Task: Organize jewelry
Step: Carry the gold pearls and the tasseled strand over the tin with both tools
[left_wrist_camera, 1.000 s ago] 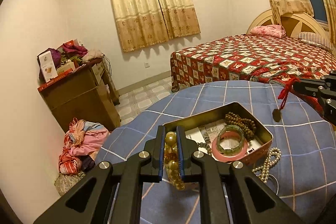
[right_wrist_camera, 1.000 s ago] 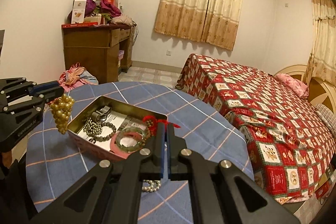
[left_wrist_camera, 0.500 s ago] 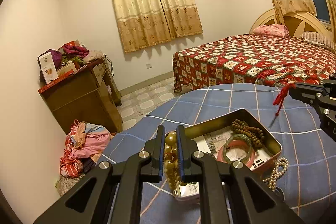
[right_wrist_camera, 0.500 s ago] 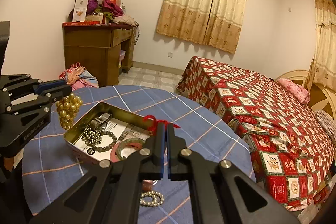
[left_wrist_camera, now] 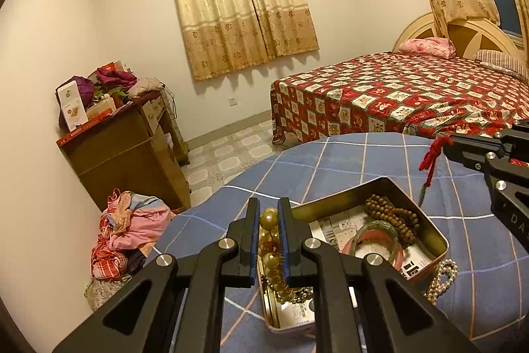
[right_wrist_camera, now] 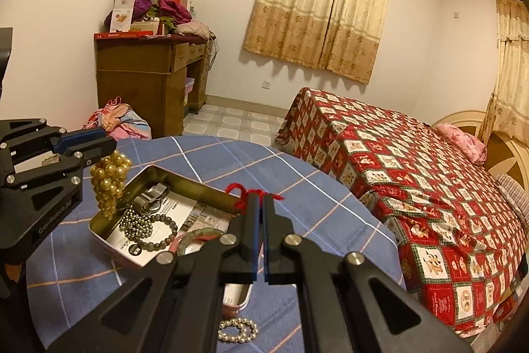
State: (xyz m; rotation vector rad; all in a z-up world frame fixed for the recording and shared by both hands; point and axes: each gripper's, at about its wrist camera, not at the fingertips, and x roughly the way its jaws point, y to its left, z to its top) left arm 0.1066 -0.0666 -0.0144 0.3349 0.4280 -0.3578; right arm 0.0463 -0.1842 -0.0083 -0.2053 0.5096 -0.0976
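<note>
A gold metal tin (left_wrist_camera: 406,192) (right_wrist_camera: 198,187) stands on the blue checked table. It holds a brown bead bracelet (left_wrist_camera: 393,215), a green bangle (left_wrist_camera: 375,242), a grey bead bracelet (right_wrist_camera: 158,234) and dark metal beads (right_wrist_camera: 137,222). My left gripper (left_wrist_camera: 268,214) (right_wrist_camera: 109,148) is shut on a gold pearl strand (left_wrist_camera: 269,248) (right_wrist_camera: 109,184), which hangs over the tin's left end. My right gripper (right_wrist_camera: 261,204) (left_wrist_camera: 446,146) is shut on a red cord (right_wrist_camera: 243,192) (left_wrist_camera: 429,156), held above the tin's right side. A white pearl bracelet (left_wrist_camera: 441,278) (right_wrist_camera: 238,330) lies on the cloth beside the tin.
The round table (left_wrist_camera: 330,164) has a blue checked cloth. Behind it stand a bed with a red quilt (left_wrist_camera: 396,95), a cluttered wooden desk (left_wrist_camera: 122,148) and a clothes pile on the floor (left_wrist_camera: 129,237).
Both grippers have risen a little and moved over the tin. The pearl strand now hangs above the tin's left end, and the red cord sits higher above its right side.
</note>
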